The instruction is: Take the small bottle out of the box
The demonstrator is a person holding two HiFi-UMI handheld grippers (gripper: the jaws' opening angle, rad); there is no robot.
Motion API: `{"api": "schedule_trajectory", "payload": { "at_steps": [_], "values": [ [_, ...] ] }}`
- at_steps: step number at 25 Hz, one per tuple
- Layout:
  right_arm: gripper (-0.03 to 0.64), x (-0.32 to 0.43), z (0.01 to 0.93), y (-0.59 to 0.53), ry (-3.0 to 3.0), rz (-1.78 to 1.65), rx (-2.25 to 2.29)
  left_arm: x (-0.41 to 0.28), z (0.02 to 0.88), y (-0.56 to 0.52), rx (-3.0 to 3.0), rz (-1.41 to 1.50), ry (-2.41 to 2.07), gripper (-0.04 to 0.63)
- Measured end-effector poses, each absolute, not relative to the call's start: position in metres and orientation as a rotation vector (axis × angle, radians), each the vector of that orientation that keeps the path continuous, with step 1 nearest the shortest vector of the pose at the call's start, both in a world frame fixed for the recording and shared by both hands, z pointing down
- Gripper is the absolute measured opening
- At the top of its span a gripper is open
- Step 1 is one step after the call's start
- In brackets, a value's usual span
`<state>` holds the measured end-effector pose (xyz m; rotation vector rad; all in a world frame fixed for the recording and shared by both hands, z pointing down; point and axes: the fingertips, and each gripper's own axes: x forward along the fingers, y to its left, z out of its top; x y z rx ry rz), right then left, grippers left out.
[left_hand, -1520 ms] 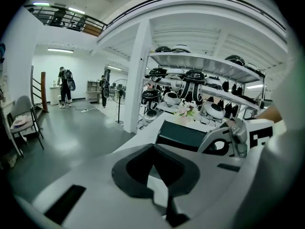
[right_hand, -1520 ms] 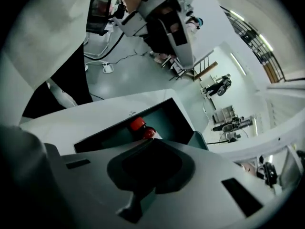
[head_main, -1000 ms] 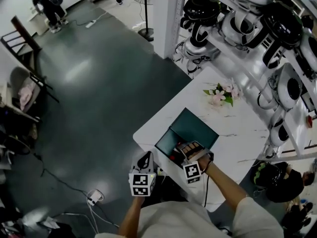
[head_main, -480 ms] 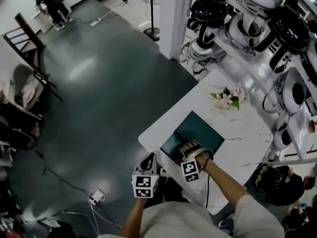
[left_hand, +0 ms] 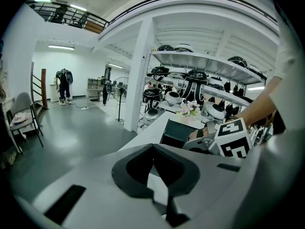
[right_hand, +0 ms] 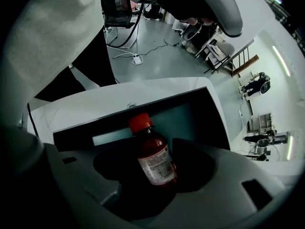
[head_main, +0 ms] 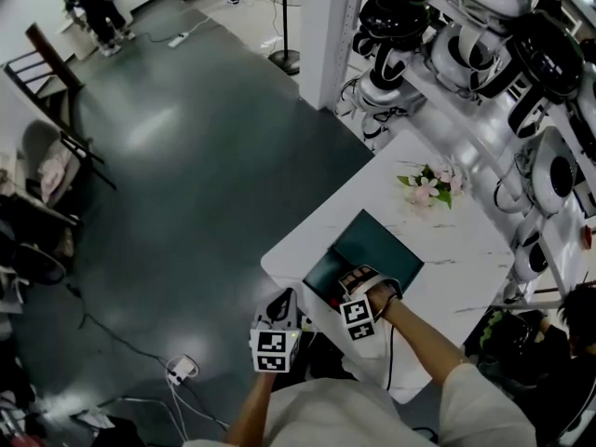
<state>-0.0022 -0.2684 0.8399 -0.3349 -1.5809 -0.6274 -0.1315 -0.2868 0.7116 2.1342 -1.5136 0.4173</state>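
Note:
A small dark-red bottle (right_hand: 153, 159) with a red cap and a white label lies between the jaws of my right gripper (right_hand: 157, 173). The jaws are closing, and a dark gap still shows on the bottle's left side. Behind it is the dark teal box (right_hand: 190, 120). In the head view the open box (head_main: 377, 243) sits near the table's front edge, and my right gripper (head_main: 348, 282) reaches into it. My left gripper (head_main: 279, 298) hangs off the table's edge to the left, shut and holding nothing. The left gripper view shows the box (left_hand: 177, 135) ahead.
The white marble table (head_main: 456, 250) carries a small bunch of pink flowers (head_main: 424, 182) beyond the box. Shelves with white and black robot heads (head_main: 466, 35) run along the right. A grey floor (head_main: 186, 156) with cables and chairs lies to the left.
The head camera has shifted slightly. My right gripper stays in the box near its front edge. The left gripper has barely moved.

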Motion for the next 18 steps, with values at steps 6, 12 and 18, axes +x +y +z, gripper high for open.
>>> {"api": "schedule_trajectory", "payload": {
  "at_steps": [6, 12, 18],
  "values": [
    [0.259, 0.000, 0.836, -0.268, -1.614, -0.618, -0.278, -0.134, 0.705, -0.287, 2.141, 0.412, -1.524, 0.018],
    [0.256, -0.004, 0.826, -0.267, -1.672, -0.588, -0.190, -0.133, 0.702, -0.281, 2.148, 0.414, -1.532, 0.018],
    [0.258, -0.002, 0.812, -0.268, -1.753, -0.516, -0.065, -0.123, 0.696, -0.277, 2.169, 0.408, -1.526, 0.018]
  ]
}}
